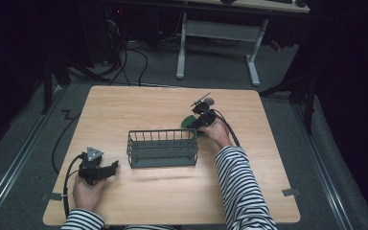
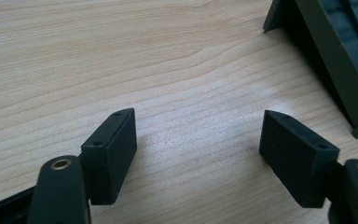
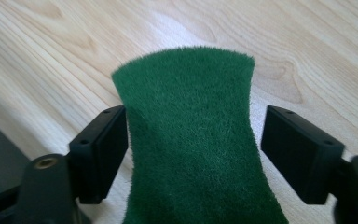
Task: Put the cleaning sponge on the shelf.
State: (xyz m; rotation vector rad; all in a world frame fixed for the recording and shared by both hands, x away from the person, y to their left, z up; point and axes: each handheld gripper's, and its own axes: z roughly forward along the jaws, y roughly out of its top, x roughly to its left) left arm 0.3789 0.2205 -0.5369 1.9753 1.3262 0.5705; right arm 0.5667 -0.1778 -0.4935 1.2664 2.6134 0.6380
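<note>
Jaws spread wide on the right gripper (image 3: 193, 154) straddling the green scouring pad (image 3: 193, 140), left gripper (image 2: 198, 154) gaping over bare table (image 2: 121, 56).

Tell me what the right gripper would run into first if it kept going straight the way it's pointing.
The green scouring pad: it already lies between the right gripper's open jaws, seemingly touching one, with bare table beyond it.

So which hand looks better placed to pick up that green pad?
The right. The right gripper already has its open jaws on either side of the green scouring pad, behind the wire basket. The left gripper stands open over bare table, on the basket's other side.
</note>
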